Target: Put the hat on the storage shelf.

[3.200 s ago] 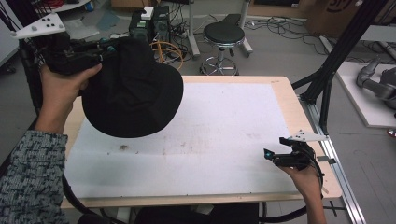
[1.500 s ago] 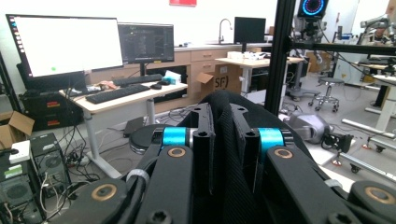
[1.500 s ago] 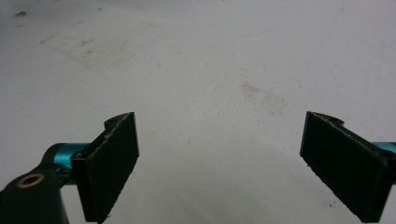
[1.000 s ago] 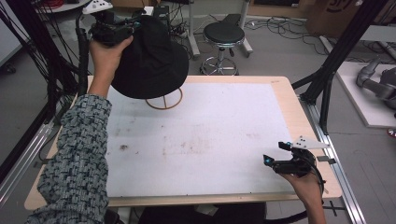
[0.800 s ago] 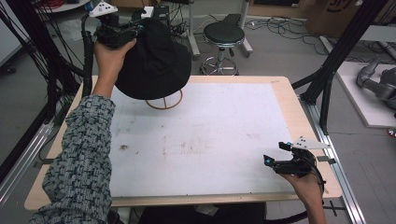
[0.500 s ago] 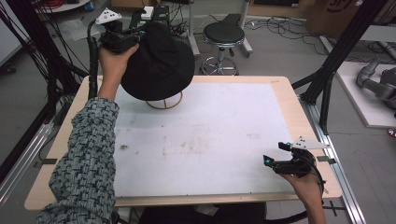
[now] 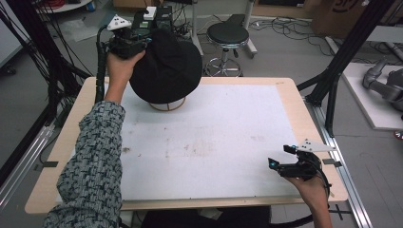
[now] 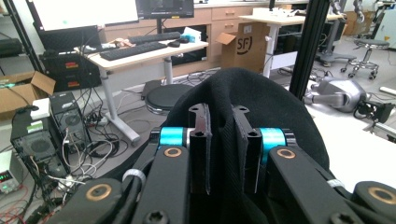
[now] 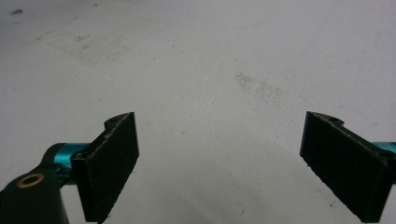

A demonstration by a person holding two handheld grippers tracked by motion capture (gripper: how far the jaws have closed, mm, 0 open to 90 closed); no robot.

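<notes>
Black cloth dominates the high view: a brimmed hat [image 7: 166, 66] hangs from the left gripper [image 7: 127, 42], held up over the far left part of the table [image 7: 285, 95]. Just beneath its lower edge a light wooden ring stand [image 7: 167, 104] rests on the white tabletop, partly hidden by the hat, so the drop onto it looks short and nearly straight down, with the hat a little to the far side. The left hand is plainly the nearer one; the right gripper [image 7: 292, 165] sits well apart at the near right corner, low over the bare surface.

In the left gripper view, the two black jaws stand almost together, pinching a fold of the hat [image 8: 261, 107] between them, and the crown bulges ahead of the tips.

In the right gripper view, the jaws are spread wide with nothing between them, above the scuffed white table [image 9: 210, 60].
</notes>
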